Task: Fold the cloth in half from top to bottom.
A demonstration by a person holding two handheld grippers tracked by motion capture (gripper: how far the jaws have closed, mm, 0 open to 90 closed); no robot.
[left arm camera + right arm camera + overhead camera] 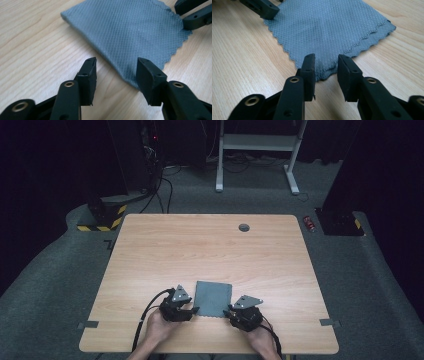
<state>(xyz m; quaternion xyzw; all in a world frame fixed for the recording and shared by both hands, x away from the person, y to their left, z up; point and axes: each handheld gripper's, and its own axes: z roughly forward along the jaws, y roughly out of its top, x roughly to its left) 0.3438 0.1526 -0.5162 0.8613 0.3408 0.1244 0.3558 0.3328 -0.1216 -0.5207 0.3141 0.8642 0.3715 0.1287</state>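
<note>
A folded grey cloth (213, 297) with a scalloped edge lies flat on the wooden table (200, 245) near its front edge. My left gripper (192, 310) sits at the cloth's near left corner. In the left gripper view the jaws of the left gripper (116, 62) stand open, the cloth (130, 30) corner lying between them untouched. My right gripper (229, 312) is at the near right corner. In the right gripper view the right gripper (325, 58) is open too, a gap on each side of the cloth (329, 27) corner.
A small grey round cap (244, 227) sits in the tabletop at the back. Bits of grey tape (88, 324) mark the table's side edges. Beyond the table stand a white desk frame (260, 150) and dark equipment with cables on grey carpet.
</note>
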